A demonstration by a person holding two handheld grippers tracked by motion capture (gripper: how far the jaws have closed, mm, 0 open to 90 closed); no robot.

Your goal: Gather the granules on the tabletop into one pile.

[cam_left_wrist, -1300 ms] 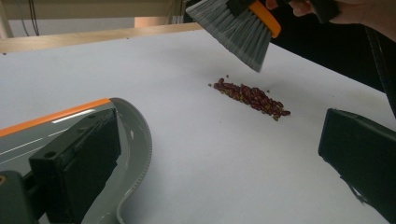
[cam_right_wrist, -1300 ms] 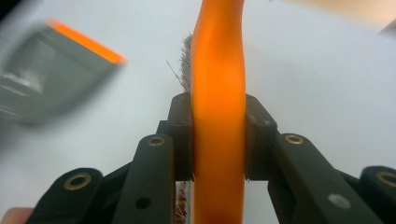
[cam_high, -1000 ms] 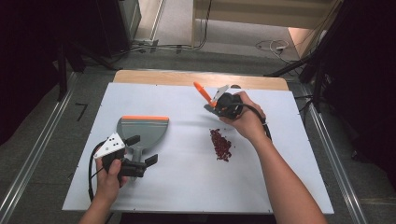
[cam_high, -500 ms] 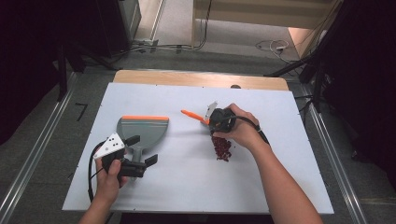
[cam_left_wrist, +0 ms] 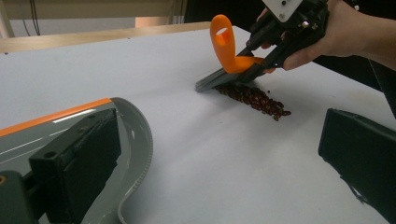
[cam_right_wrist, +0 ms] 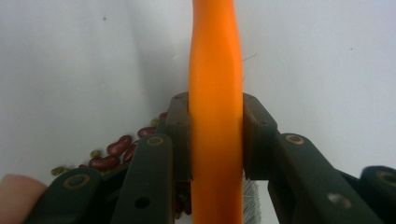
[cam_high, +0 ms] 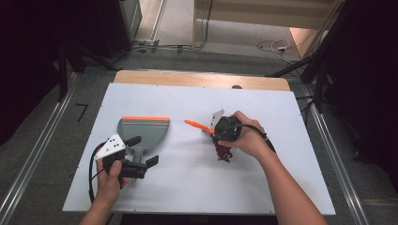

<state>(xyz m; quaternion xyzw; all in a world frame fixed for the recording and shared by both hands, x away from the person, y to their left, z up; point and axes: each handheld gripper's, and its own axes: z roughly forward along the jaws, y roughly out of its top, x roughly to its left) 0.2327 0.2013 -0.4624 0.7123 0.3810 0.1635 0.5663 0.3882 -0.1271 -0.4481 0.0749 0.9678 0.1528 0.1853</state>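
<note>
A small brush with an orange handle point(cam_high: 195, 124) point(cam_left_wrist: 223, 42) point(cam_right_wrist: 216, 70) is clamped in my right gripper point(cam_high: 211, 129) point(cam_left_wrist: 261, 53) point(cam_right_wrist: 216, 135), which is shut on the handle. Its grey bristles rest on the table at the far end of a strip of red beans point(cam_high: 224, 151) point(cam_left_wrist: 254, 98) point(cam_right_wrist: 116, 151). A grey dustpan with an orange lip point(cam_high: 143, 131) point(cam_left_wrist: 135, 135) lies flat at the left. My left gripper point(cam_high: 142, 151) point(cam_left_wrist: 219, 140) is open at the pan's handle end, one jaw over the pan and the other apart on the bean side.
The white tabletop point(cam_high: 187, 187) has free room between the dustpan and the beans. A wooden strip point(cam_high: 197, 78) runs along the far edge. Metal rails point(cam_high: 42, 154) and dark floor flank the table.
My right hand has come down and toward the near left with the brush, from beyond the beans to their far end. The handle now points left. The left hand has stayed put.
</note>
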